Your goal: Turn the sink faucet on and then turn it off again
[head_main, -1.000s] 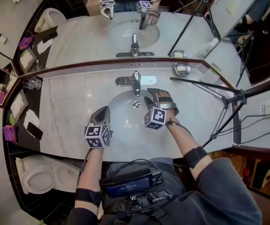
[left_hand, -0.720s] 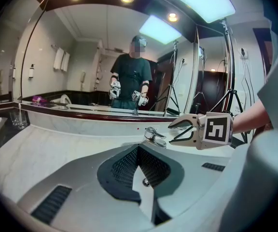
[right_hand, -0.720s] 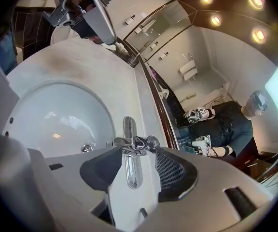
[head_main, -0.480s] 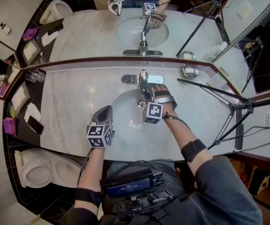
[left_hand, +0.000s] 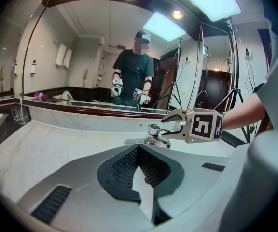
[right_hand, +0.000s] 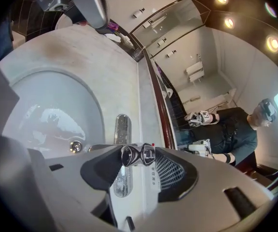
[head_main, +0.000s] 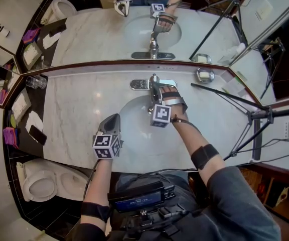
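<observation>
—Two grippers here; where is the right gripper (head_main: 158, 92)?
—At the back of the white oval sink basin (head_main: 129, 115), right on the chrome single-lever faucet (head_main: 153, 83). The faucet stands on the pale marble counter (head_main: 74, 109), just in front of the wall mirror (head_main: 99, 34).
—Are its fingers on anything?
—Yes. In the right gripper view the two grey jaws pinch the shiny chrome faucet handle (right_hand: 138, 155) between their tips, one dark ribbed pad against each side. The gripper is rolled over, so the basin lies off to the left of that view, with the round chrome drain (right_hand: 75, 146) just below and left of the handle.
—And the left gripper (head_main: 113, 119)?
—Well apart from the faucet, held above the front left rim of the basin and pointing towards the back wall. Its jaws are pressed together with nothing between them; in the left gripper view the ribbed pads meet at the tips.
—Can that view see the faucet too?
—It can, straight ahead beyond the closed jaws, with the right gripper's pale fingers reaching in from the right over the handle.
—Anything else on the counter?
—One clear drinking glass (head_main: 32, 82) at the far left corner and a small chrome soap dish (head_main: 203, 75) to the right of the faucet.
</observation>
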Tool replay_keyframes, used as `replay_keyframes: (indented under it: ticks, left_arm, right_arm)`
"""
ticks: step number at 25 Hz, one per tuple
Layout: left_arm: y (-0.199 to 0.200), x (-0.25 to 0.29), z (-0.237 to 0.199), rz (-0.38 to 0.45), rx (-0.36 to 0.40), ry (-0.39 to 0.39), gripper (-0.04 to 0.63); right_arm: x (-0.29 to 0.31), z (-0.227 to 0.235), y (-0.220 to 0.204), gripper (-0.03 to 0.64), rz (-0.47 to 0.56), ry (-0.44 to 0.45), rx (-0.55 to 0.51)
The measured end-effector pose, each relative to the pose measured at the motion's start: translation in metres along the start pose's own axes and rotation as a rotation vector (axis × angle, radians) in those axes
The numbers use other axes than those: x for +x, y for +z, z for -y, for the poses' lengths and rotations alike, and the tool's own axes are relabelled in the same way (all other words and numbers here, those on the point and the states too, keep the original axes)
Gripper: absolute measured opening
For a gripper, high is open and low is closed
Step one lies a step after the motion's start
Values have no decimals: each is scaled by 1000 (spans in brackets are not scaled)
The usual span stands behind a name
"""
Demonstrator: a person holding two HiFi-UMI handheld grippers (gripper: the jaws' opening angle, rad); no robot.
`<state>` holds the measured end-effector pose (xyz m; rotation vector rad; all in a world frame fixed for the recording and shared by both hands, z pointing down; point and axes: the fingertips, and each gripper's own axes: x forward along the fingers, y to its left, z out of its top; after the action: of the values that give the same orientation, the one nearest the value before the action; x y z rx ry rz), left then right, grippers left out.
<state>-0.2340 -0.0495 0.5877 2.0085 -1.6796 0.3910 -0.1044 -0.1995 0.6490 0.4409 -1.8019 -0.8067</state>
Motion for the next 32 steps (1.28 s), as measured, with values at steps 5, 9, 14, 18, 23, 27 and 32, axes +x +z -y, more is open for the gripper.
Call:
replay_keyframes:
  ticks: [5,9,14,18,23,27,32]
  left_arm:
    - [-2,1,-1,-7,-2,0,0]
    - [-3,1,-3,-10,0,1,0]
    - [-3,2,-3,-12,-2,2,0]
    - [-2,2,-3,-7,-5,0,0]
    - [1,3,-1,-3,-3,-7,0]
    - [0,3,0,-3,-4,-4,0]
    - [0,1,1,-2,-5,0,0]
  right_arm:
    - [3,0,2,217,4,45,2]
    - [5,-2,3,163,12,67,3]
    - [3,24,5,149,27,35,49]
    - [9,42,9,144,30,81,118]
    - [9,41,9,141,23,92,120]
    - [9,41,7,141,20,87,121]
    - [10,40,6,141,8,86,118]
